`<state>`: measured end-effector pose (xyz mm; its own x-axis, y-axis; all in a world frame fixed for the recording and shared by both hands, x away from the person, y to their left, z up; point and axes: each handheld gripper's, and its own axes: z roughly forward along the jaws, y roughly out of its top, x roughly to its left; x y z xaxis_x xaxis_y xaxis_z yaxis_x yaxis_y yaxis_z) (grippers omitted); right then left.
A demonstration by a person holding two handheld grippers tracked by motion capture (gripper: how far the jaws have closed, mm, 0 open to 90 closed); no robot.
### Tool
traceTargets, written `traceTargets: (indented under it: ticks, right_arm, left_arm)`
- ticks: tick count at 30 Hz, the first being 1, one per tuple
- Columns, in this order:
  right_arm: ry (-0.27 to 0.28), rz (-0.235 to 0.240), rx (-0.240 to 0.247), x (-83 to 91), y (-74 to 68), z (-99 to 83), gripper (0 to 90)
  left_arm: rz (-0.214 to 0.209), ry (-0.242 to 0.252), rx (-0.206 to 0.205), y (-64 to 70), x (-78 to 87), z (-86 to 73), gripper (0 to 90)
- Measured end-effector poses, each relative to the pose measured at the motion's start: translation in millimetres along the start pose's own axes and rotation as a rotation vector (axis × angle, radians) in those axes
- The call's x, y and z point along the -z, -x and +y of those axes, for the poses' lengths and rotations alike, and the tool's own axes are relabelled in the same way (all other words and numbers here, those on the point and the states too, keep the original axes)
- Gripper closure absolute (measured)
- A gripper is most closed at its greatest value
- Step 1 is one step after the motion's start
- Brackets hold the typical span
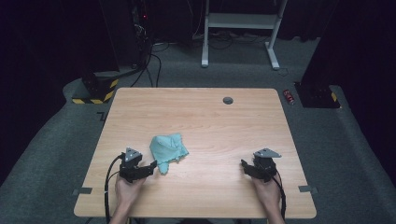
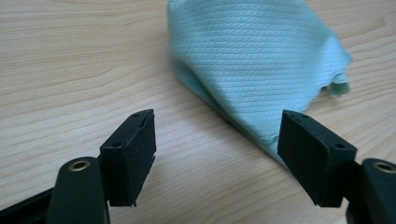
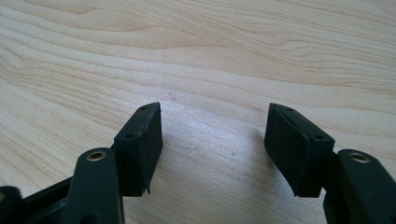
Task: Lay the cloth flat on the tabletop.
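Two grippers sit low over the pale wooden table (image 1: 201, 116), and I take the crumpled teal waffle-weave cloth (image 1: 168, 150) as my landmark for everything else. It lies bunched on the bare wood, toward my side of the tabletop. My left gripper (image 1: 150, 167) is just beside the cloth's near tip; in the left gripper view its jaws stand spread wide, with nothing between them but wood, and the cloth (image 2: 254, 65) begins just ahead, its pointed end reaching down toward the right-hand jaw. My right gripper (image 1: 246, 166) is well apart from the cloth, on the far side of it from the left one. Its jaws are spread too, over plain grain in the right gripper view.

I judge the work in hand to be a first pinch on the cloth's near tip. What worries me:

- The tip lies flat and thin on the wood. If I close too high, the jaws may meet on air; too low, and the pads scrape the table and push the fabric away.
- The heap is folded on itself, so one pinch may take several layers and drag the whole bundle instead of opening it.
- With my right gripper so far from the cloth, nothing anchors the fabric; any pull from the left will slide it.
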<state>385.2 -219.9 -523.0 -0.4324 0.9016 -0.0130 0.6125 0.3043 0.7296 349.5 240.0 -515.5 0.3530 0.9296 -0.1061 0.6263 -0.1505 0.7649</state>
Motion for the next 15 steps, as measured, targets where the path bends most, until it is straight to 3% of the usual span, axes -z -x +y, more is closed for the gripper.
traceTargets:
  ticks: [15]
  right_arm:
    - [-0.002, 0.006, 0.006, 0.1, -0.5, 0.0, 36.2]
  left_arm:
    - [-0.057, 0.003, -0.044, 25.4, -5.8, 18.5, 28.3]
